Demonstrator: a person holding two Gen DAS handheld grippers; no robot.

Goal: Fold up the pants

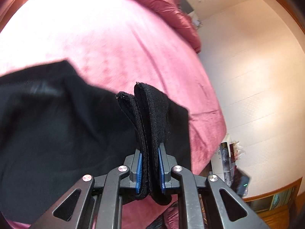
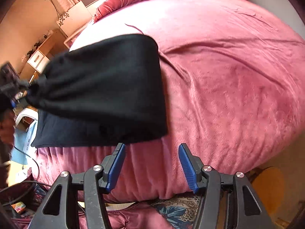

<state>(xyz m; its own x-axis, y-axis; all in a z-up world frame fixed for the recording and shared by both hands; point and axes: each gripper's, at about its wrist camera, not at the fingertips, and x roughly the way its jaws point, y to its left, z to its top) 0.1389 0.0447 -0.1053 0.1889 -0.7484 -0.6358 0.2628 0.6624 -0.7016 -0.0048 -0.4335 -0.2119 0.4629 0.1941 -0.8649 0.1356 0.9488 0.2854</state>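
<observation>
The black pants (image 1: 57, 124) hang over the pink bedspread (image 1: 114, 38), partly lifted off it. My left gripper (image 1: 149, 152) is shut on a thick bunched edge of the pants, and the cloth sticks up between the blue pads (image 1: 138, 164). In the right wrist view the pants (image 2: 106, 87) stretch from a pinched point at the far left out to a folded end lying on the bed (image 2: 228, 76). My right gripper (image 2: 151, 148) stands open just below that folded end, over the bed's side. Nothing is between its fingers.
A crumpled red duvet (image 1: 167, 5) lies at the head of the bed. White floor tiles (image 1: 247, 66) run beside it. A wooden dresser (image 2: 38, 57) stands against the wall, a round stool (image 2: 270, 187) sits by the bed's corner, and patterned cloth (image 2: 177, 210) lies below.
</observation>
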